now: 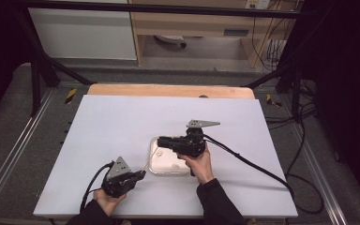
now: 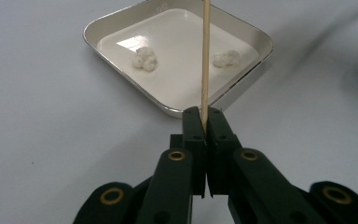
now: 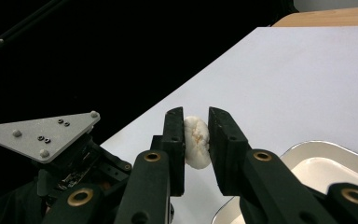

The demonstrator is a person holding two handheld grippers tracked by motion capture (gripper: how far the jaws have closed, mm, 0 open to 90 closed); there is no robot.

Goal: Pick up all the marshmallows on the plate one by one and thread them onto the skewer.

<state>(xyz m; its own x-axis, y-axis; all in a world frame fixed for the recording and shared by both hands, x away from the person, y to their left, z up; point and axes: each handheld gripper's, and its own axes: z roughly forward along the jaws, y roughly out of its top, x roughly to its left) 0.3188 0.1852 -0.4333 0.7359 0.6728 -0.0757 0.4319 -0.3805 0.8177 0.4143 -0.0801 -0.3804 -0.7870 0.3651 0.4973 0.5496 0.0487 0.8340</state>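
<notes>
**Both grippers loaded: skewer on your left, white ball on your right**

Your left gripper [image 2: 204, 119] is clamped on a thin wooden skewer [image 2: 205, 56]; its own view shows the two black jaws pressed together with the stick standing up from between the tips and running across the white square tray [image 2: 256, 63]. That view also gives you the tray's contents: two small white lumps, one [image 2: 144, 59] left of the skewer and the other [image 2: 226, 58] right of it, both lying on the tray floor and apart from each other.

From the high view you get the layout instead: the left gripper [image 1: 140, 175] sits low near your edge of the white table [image 1: 112, 122], the skewer [image 1: 151, 158] slants up toward the tray [image 1: 161, 166], and your right gripper [image 1: 161, 142] hovers over the tray's far left corner.

Your right gripper view shows its jaws gripping a pale round ball [image 3: 196, 141] with a faint brownish mark, held above the table just beyond the tray's rim [image 3: 307, 147]. Your left gripper's grey plate [image 3: 42, 133] appears beyond it.
</notes>
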